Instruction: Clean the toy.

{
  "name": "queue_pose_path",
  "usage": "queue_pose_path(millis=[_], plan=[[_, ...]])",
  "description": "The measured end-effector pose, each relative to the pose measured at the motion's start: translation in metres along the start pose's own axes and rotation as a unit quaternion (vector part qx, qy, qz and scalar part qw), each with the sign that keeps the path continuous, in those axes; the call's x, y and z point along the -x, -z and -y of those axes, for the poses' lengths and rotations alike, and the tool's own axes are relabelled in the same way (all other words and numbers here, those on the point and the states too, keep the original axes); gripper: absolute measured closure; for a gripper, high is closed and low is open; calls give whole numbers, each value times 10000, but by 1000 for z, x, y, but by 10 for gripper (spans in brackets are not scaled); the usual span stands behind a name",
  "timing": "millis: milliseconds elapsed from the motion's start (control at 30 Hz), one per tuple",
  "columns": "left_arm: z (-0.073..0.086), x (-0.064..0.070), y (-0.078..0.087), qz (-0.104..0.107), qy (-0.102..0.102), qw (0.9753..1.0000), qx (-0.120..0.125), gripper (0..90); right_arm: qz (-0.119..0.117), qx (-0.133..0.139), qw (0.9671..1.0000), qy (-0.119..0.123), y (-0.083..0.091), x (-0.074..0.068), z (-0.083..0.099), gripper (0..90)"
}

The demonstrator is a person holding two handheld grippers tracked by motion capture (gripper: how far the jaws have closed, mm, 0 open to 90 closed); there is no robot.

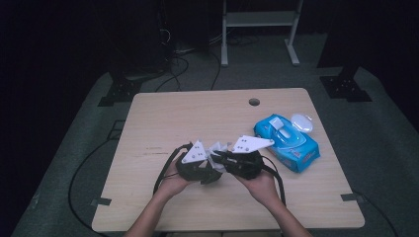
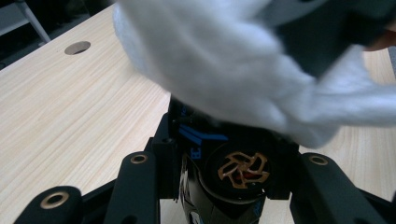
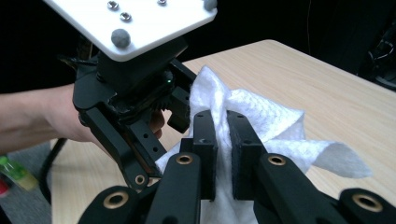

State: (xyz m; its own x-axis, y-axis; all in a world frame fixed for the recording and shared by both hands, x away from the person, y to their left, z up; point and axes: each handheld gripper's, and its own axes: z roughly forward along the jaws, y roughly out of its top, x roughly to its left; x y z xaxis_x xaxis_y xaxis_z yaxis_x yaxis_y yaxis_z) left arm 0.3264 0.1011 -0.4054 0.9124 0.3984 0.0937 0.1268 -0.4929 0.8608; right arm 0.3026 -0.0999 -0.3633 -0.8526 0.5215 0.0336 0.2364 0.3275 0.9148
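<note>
high view shows both grippers meeting near the table's [image 1: 163, 113] front middle, bare wood all around. right gripper [image 3: 222, 154] is clamped on the white wipe [image 3: 261, 116]; left gripper's [image 1: 197, 165] jaw state can't be told.

Your forearms are bare, no sleeves. Each hand-held gripper, left [image 1: 201, 167] & right [image 1: 236, 160], is black w/ a pale three-cornered plate on top, screws in it, brass rivets at jaw pivots, black cable trailing.
</note>
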Motion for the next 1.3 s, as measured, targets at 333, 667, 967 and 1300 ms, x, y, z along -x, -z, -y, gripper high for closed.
queue_pose_path(millis=[333,667,967,1300], plan=[[-1,0,-1,-13,-13,10000,-5,574,68,33,9997,-215,2,9,5,823],[-1,0,-1,-27,-7,10000,16,574,238,-6,9994,-240,5,12,8,823],[0,0,0,-45,11,10000,27,574,376,6,9988,-308,10,21,13,824],[1,-3,2,-52,25,10000,44,574,264,32,9957,-886,12,40,31,823]])
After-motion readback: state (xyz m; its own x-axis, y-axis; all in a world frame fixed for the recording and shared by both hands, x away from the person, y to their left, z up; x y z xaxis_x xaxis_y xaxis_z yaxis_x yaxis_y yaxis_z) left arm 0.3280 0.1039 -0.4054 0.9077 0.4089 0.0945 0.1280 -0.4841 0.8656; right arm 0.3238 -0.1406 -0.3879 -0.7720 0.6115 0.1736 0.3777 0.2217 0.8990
